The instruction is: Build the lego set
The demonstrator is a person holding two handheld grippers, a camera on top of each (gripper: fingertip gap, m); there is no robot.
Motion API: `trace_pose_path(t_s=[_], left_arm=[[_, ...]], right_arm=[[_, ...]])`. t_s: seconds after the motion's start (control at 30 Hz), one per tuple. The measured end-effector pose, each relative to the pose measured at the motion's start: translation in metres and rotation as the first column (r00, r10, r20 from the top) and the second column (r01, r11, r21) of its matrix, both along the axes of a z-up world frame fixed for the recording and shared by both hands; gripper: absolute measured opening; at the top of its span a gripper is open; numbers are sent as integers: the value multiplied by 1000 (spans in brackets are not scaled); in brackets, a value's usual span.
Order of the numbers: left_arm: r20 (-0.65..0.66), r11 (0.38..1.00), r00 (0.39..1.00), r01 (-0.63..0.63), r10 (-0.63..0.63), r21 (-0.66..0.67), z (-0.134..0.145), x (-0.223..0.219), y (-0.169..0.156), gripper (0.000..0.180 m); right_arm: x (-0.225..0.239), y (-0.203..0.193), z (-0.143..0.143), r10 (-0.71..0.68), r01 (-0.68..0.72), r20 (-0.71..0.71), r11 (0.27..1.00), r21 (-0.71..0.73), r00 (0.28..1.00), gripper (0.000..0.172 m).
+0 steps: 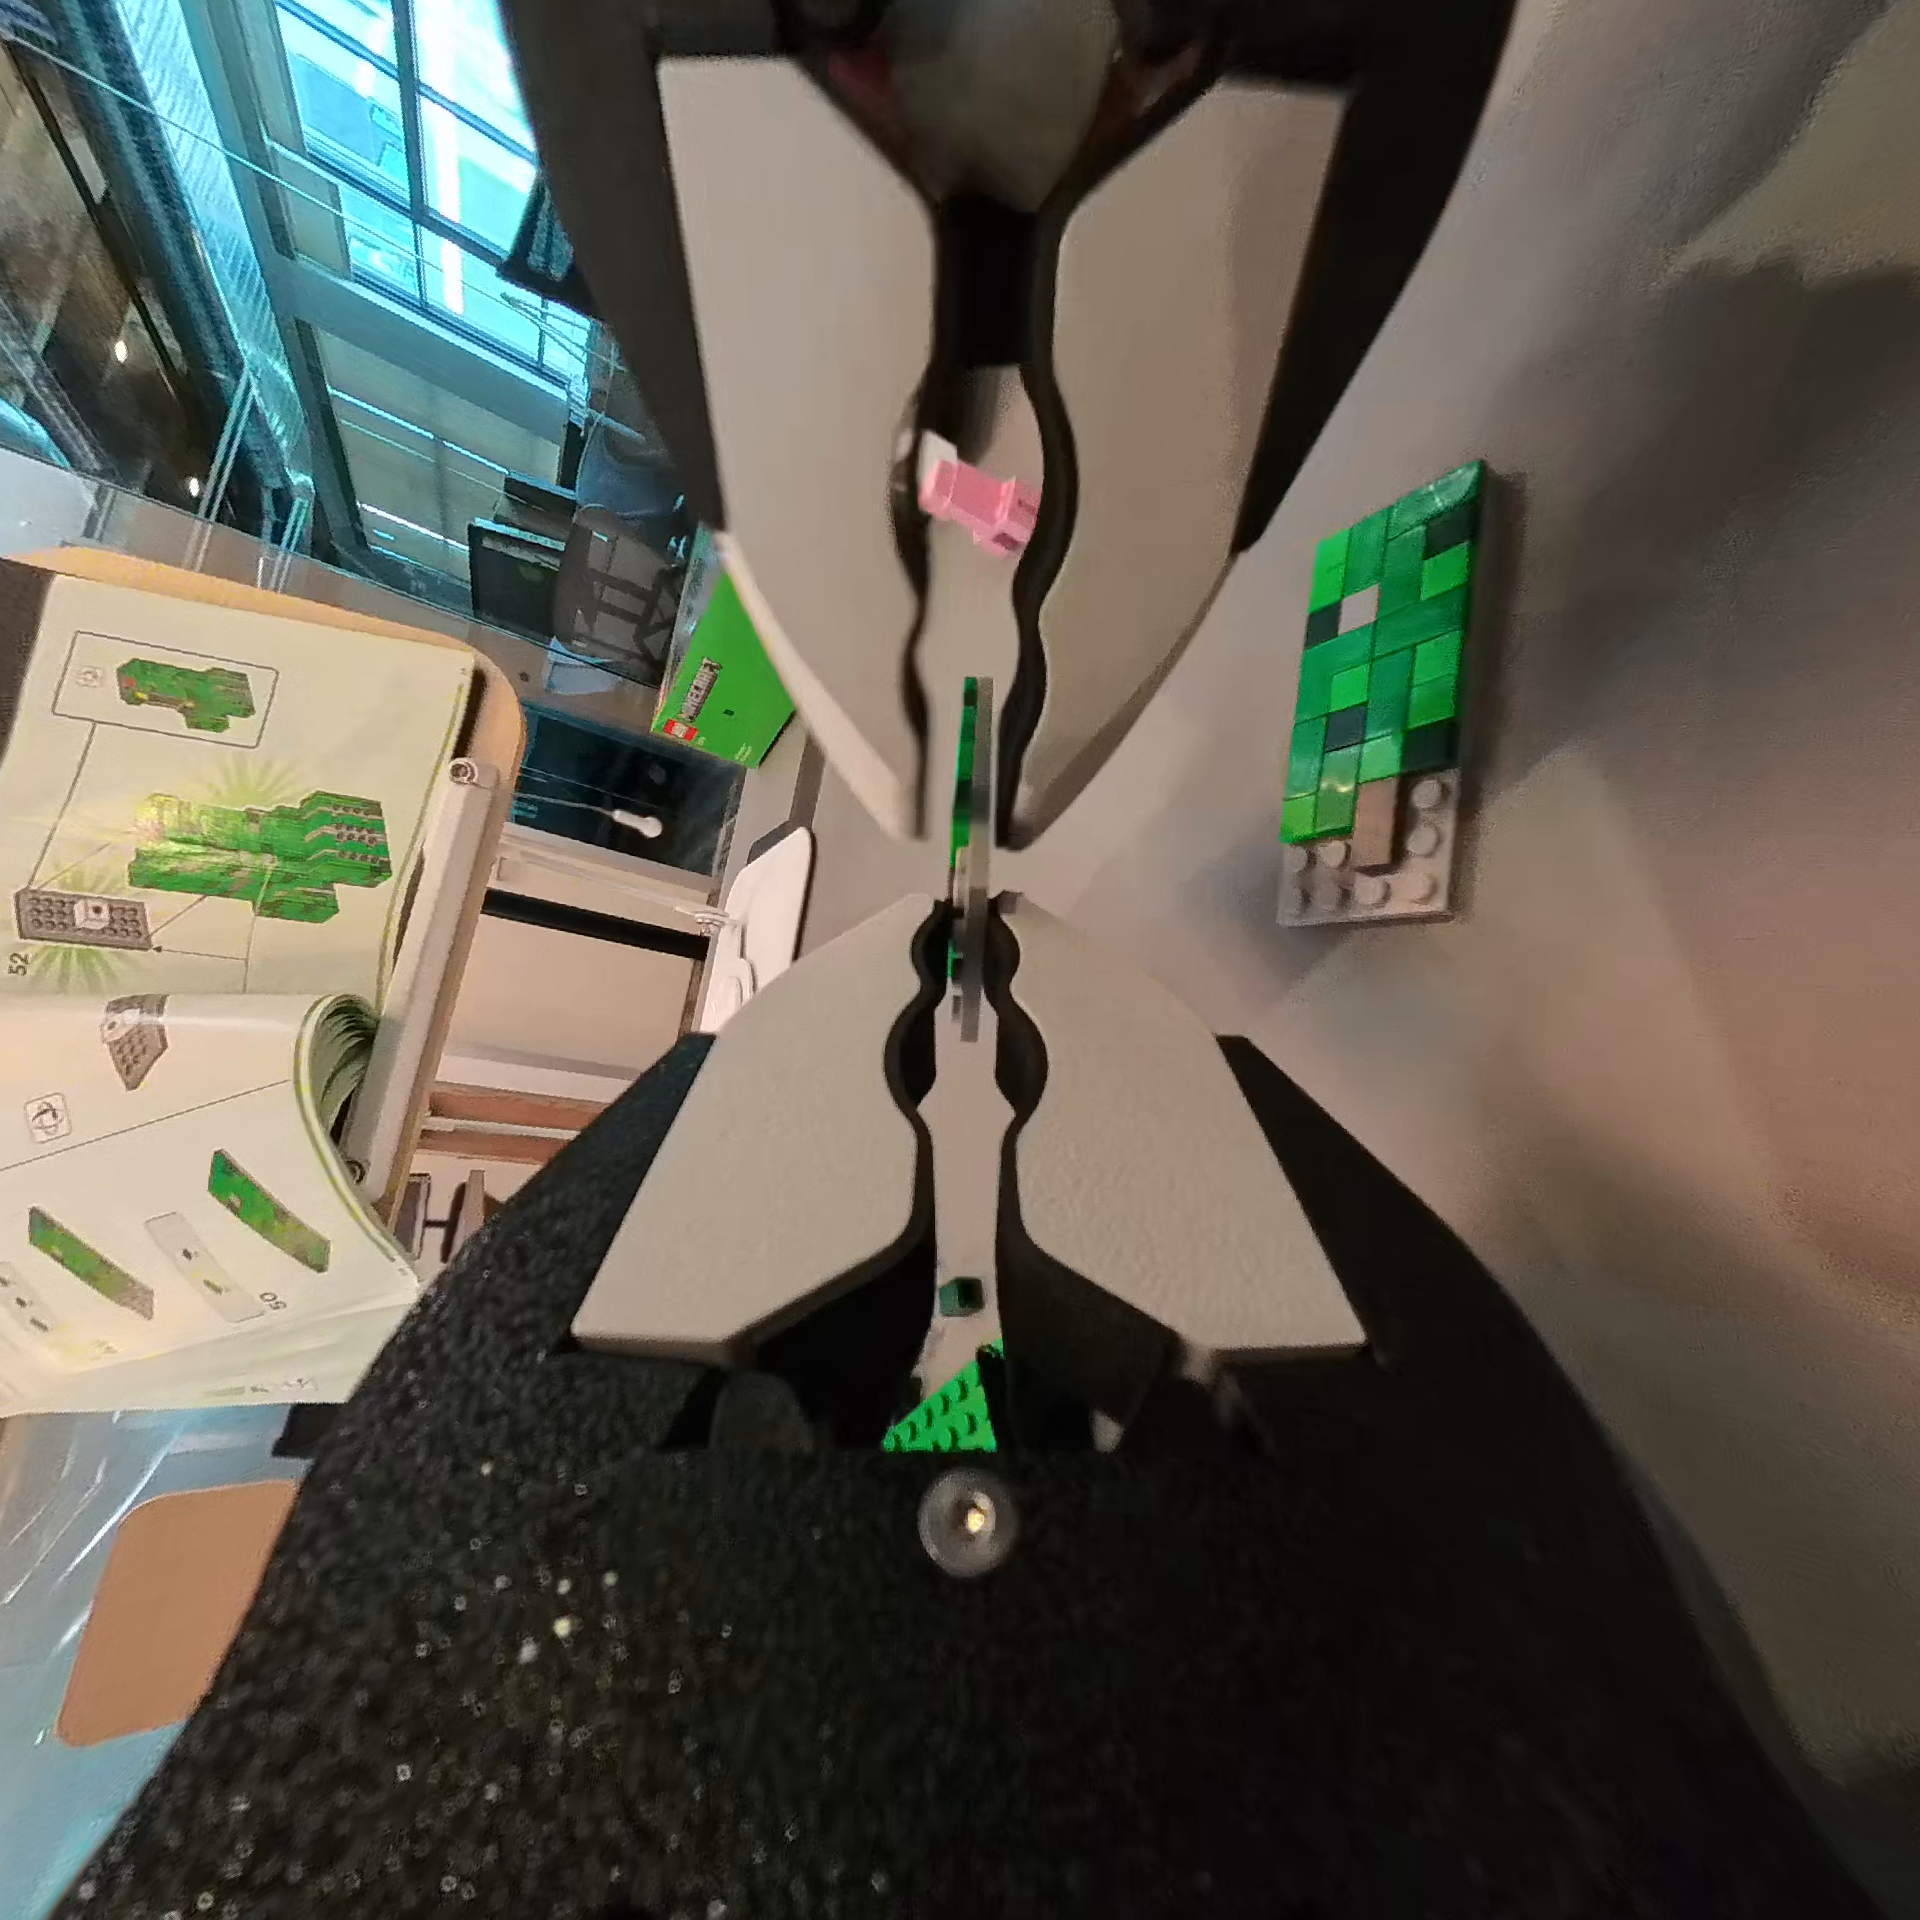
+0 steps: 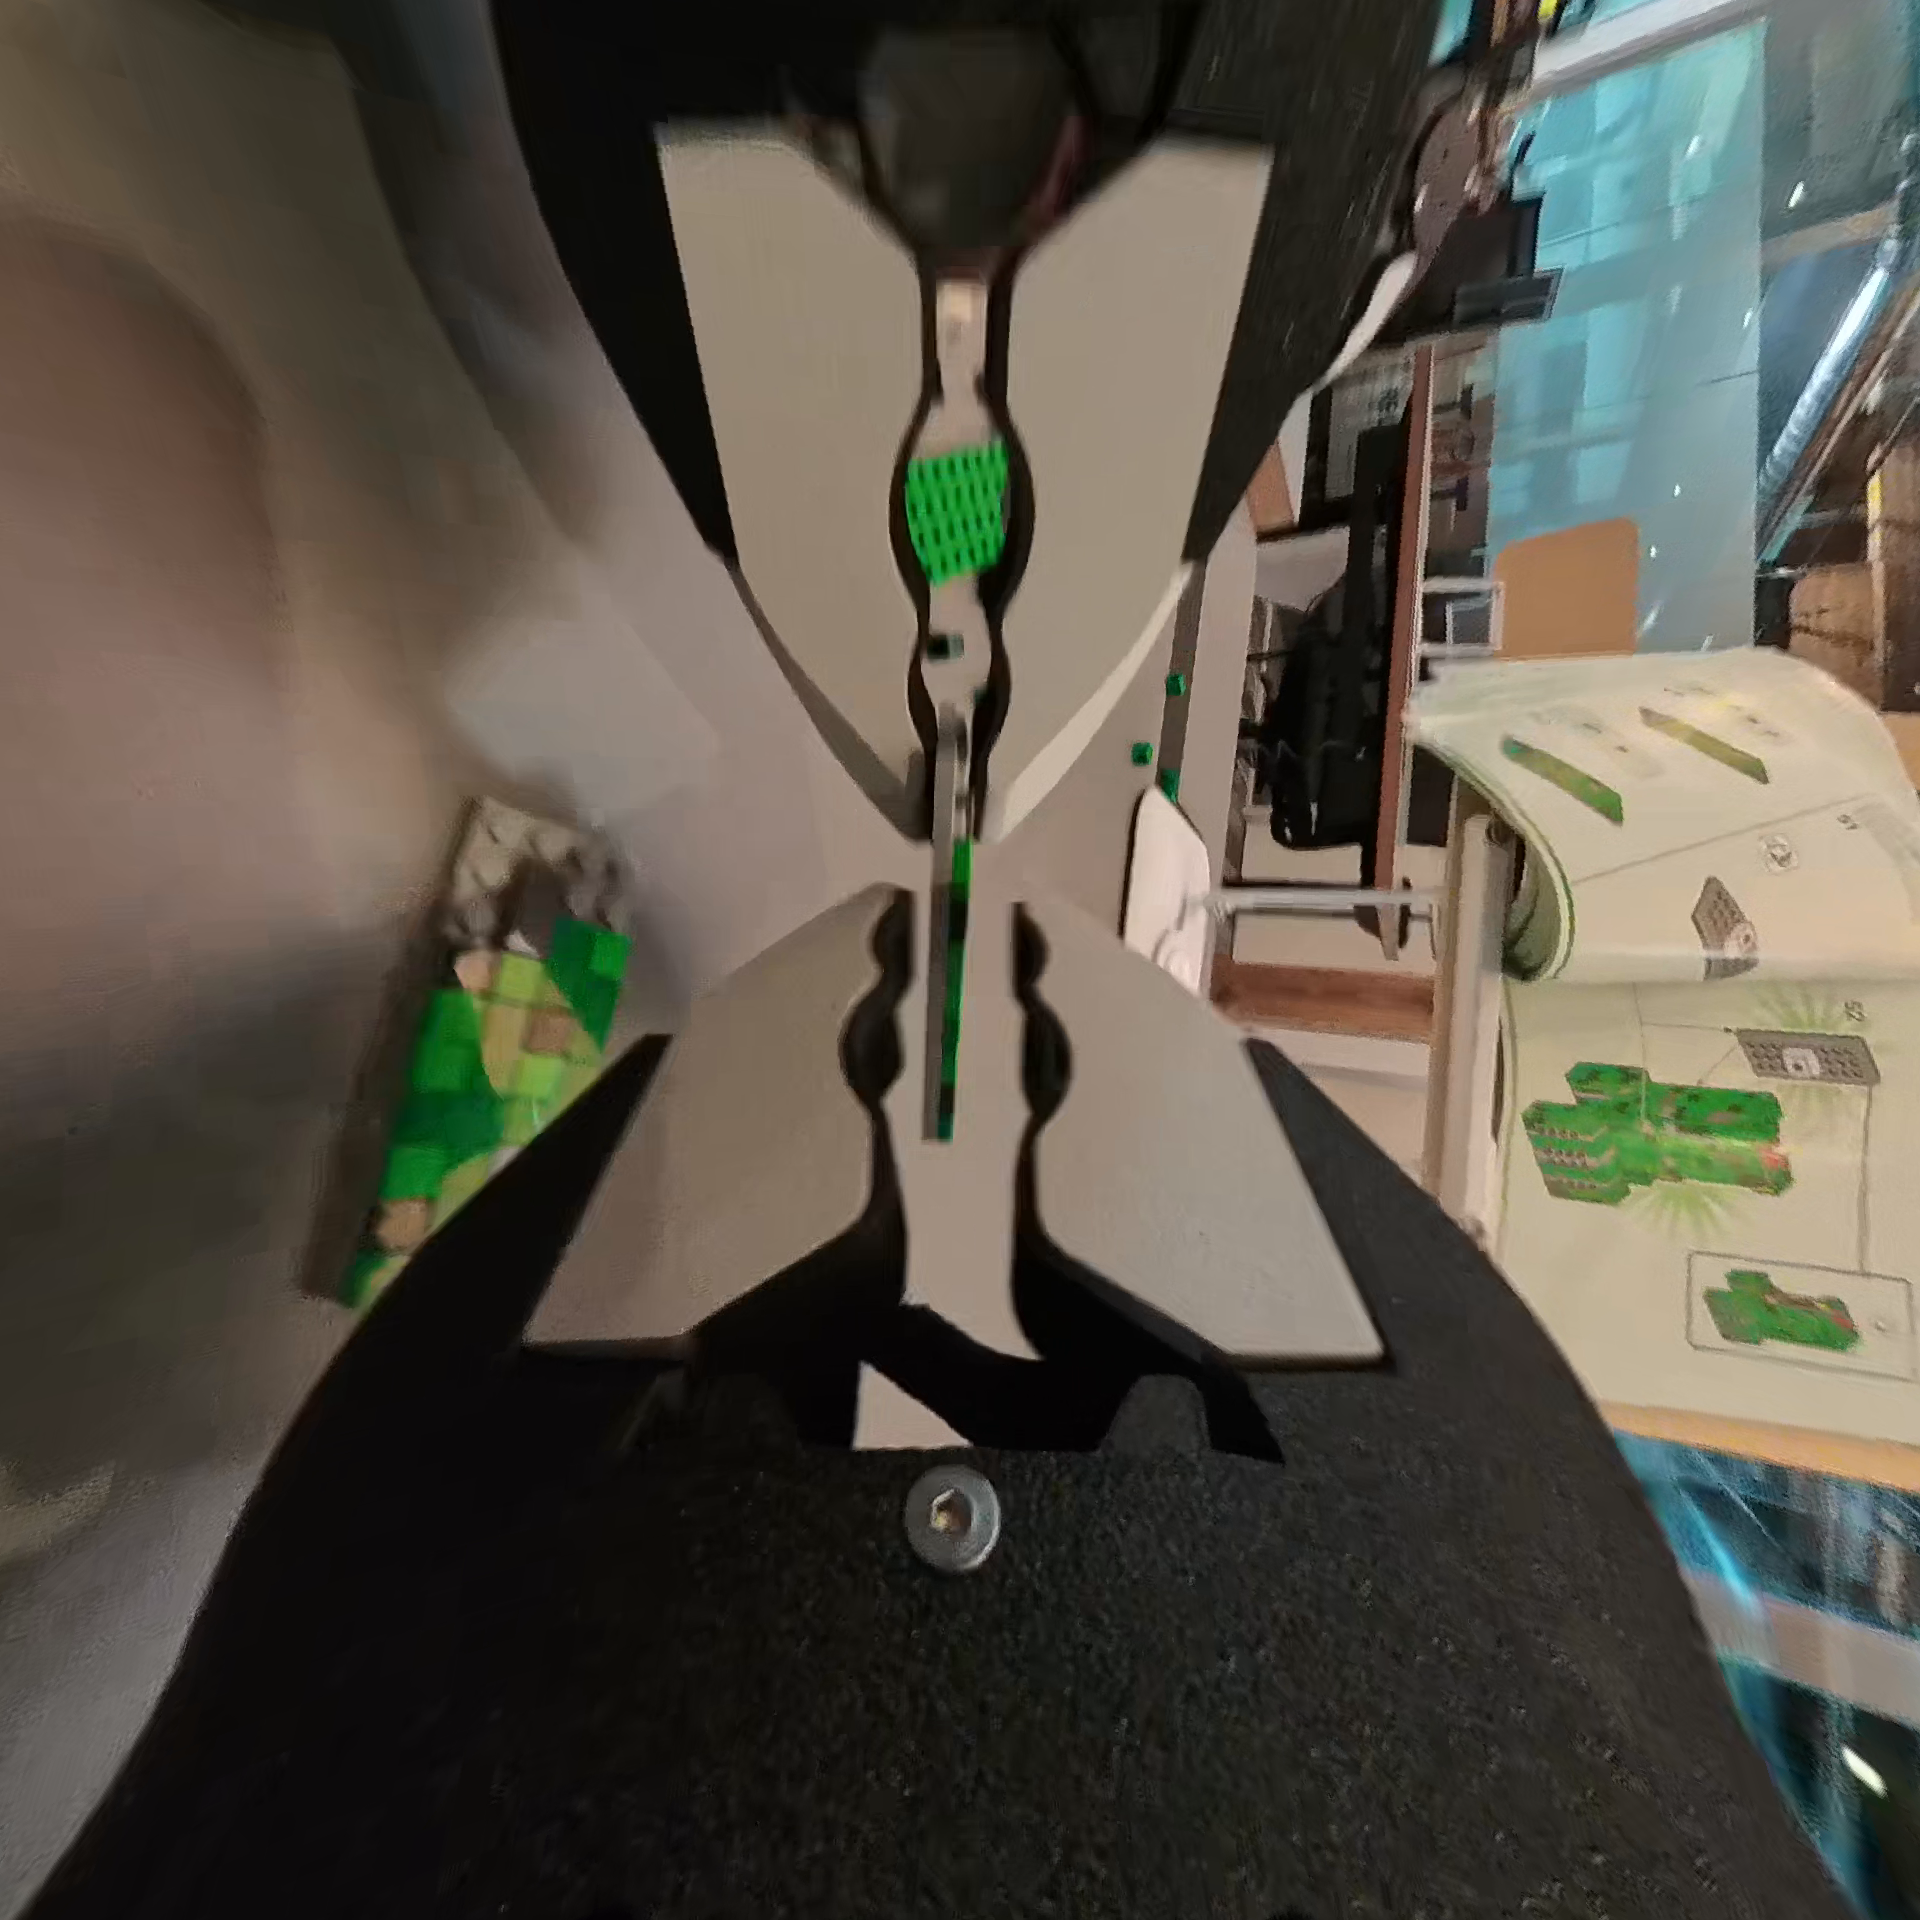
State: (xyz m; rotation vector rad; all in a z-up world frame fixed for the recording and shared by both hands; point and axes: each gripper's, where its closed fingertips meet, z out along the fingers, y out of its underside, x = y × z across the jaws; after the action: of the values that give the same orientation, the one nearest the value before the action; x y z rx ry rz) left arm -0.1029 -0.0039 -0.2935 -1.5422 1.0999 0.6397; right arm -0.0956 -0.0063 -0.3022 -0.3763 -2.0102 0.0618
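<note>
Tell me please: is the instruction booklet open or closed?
Open. The instruction booklet has its pages spread, showing printed building diagrams, and one page curls over near the fold.

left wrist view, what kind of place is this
Probably an office workspace used for toy-brick building: large windows, an office chair, and an open building instruction booklet beside a grey table.

bare grey table (image 1: 1558, 1143) lies open on one side, while the tiled plate (image 1: 1382, 696) and the booklet (image 1: 187, 935) block other sides.
</note>
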Motion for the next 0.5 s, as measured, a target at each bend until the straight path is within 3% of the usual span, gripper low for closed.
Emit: trace_pose_path(t_s=[0.07,0.1,0.17,0.27,0.4,0.5], left_arm=[[5,1000,1000,4,-4,11,1,-1,-1,5],[7,1000,1000,5,-5,20,3,-1,-1,5],[22,999,1000,4,-5,46,7,-1,-1,5],[62,1000,998,-9,8,18,4,-5,-1,12],[235,996,968,-75,83,-45,5,-17,0,48],[285,989,948,-145,139,2,10,-39,-4,50]], right_arm=[[-4,19,-5,-57,56,21,995,80,998,37],[-5,25,-8,-62,59,25,992,112,998,34],[-12,29,-9,-47,46,2,988,150,999,7],[-20,33,-8,-57,56,6,993,103,998,6],[-35,73,-13,-177,173,11,972,157,984,6],[-42,92,-24,-214,200,25,945,259,977,6]])
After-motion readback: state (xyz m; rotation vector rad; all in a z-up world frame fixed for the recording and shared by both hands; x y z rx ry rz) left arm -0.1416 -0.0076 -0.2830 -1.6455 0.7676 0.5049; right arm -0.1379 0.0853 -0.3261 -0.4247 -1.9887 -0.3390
